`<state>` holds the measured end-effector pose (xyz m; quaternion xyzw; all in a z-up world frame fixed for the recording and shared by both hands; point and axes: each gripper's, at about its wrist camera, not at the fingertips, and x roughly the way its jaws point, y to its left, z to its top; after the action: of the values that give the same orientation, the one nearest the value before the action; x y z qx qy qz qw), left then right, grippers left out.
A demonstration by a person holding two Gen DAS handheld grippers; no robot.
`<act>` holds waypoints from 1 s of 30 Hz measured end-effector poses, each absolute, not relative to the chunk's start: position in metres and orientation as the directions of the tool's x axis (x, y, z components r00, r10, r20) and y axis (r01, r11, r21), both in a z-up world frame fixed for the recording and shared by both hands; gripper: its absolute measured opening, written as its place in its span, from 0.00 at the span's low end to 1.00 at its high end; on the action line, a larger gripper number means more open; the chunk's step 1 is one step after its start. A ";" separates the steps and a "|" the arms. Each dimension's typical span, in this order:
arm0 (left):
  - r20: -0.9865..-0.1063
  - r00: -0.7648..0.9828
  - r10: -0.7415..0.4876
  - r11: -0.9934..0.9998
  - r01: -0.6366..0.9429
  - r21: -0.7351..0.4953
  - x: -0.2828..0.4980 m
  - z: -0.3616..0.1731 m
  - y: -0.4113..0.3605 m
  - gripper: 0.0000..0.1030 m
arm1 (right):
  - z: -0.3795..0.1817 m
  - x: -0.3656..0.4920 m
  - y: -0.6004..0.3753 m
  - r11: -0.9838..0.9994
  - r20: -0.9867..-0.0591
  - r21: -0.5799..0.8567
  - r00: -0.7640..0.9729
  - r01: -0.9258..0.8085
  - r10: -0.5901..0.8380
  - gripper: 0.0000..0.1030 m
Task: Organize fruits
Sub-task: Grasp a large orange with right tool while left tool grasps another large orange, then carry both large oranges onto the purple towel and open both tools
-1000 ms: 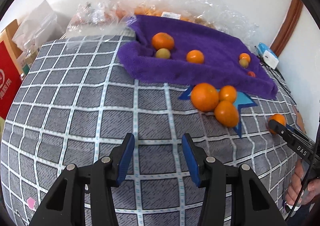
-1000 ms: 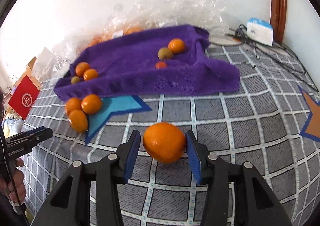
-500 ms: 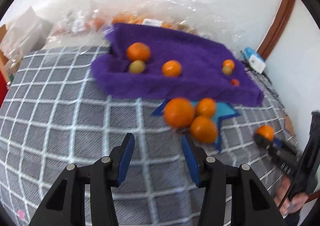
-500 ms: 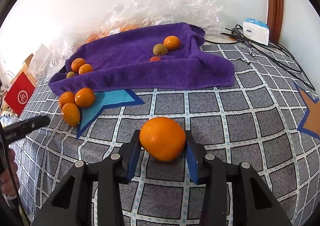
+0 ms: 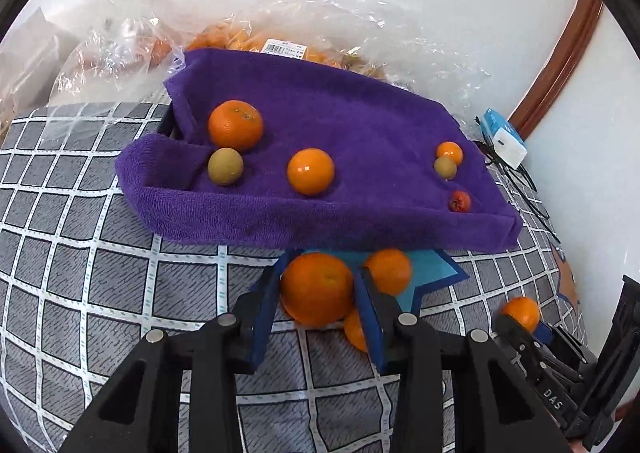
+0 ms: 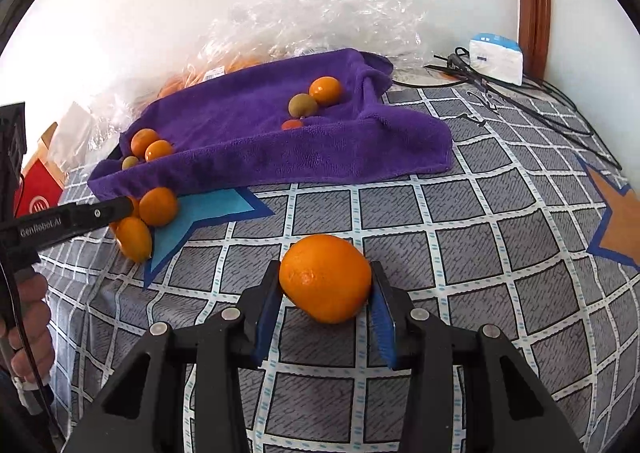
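— Checked bedspread (image 5: 100, 293) underneath; where are my tongs?

— Left tongs (image 5: 318, 303) sit apart around the big orange (image 5: 316, 287); right tongs (image 6: 325, 285) are clamped on another orange (image 6: 325, 277).

— Then I'd close left gently, avoiding the neighbouring oranges (image 5: 388, 271), and lift toward the purple towel (image 5: 360, 125).

"DAS" is printed on the right tool (image 5: 536, 337); the left tool (image 6: 120, 209) reads "GenRobot.AI" mirrored.

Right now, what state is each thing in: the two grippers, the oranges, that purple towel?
Left gripper: around a big orange, grip unclear.
Right gripper: shut on its own orange.
Purple towel: spread out, front edge rolled, holding six small fruits.
Plastic bags: crumpled behind the towel.
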<state>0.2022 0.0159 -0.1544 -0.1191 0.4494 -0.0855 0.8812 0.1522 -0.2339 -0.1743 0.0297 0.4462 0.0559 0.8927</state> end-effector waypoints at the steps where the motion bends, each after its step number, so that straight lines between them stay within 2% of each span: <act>1: -0.774 0.582 -0.249 0.959 0.040 -0.279 0.199 -0.152 0.018 0.35 | -0.175 0.152 -0.233 0.992 -0.793 0.098 0.596 -0.074 0.123 0.40; 8: -0.794 0.590 -0.149 0.980 -0.017 -0.197 0.170 -0.149 0.046 0.35 | -0.175 0.152 -0.235 0.991 -0.792 0.107 0.596 -0.079 0.133 0.40; 12: -0.779 0.606 -0.162 0.976 -0.019 -0.218 0.161 -0.151 0.055 0.36 | -0.175 0.152 -0.236 0.991 -0.792 0.106 0.596 -0.079 0.132 0.40; 15: -0.775 0.614 -0.150 0.980 -0.012 -0.199 0.159 -0.156 0.050 0.42 | -0.176 0.151 -0.235 0.992 -0.793 0.097 0.597 -0.081 0.126 0.40; 22: -0.746 0.657 -0.104 0.987 -0.025 -0.160 0.158 -0.168 0.044 0.42 | -0.176 0.151 -0.235 0.992 -0.793 0.097 0.597 -0.078 0.125 0.40; 30: -0.739 0.661 -0.132 0.979 -0.031 -0.203 0.158 -0.167 0.050 0.42 | -0.175 0.151 -0.235 0.992 -0.796 0.100 0.593 -0.074 0.125 0.40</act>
<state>0.1576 0.0495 -0.1674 -0.0995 0.4109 -0.0280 0.9058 0.1508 -0.2351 -0.1749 0.0280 0.4478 0.0558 0.8920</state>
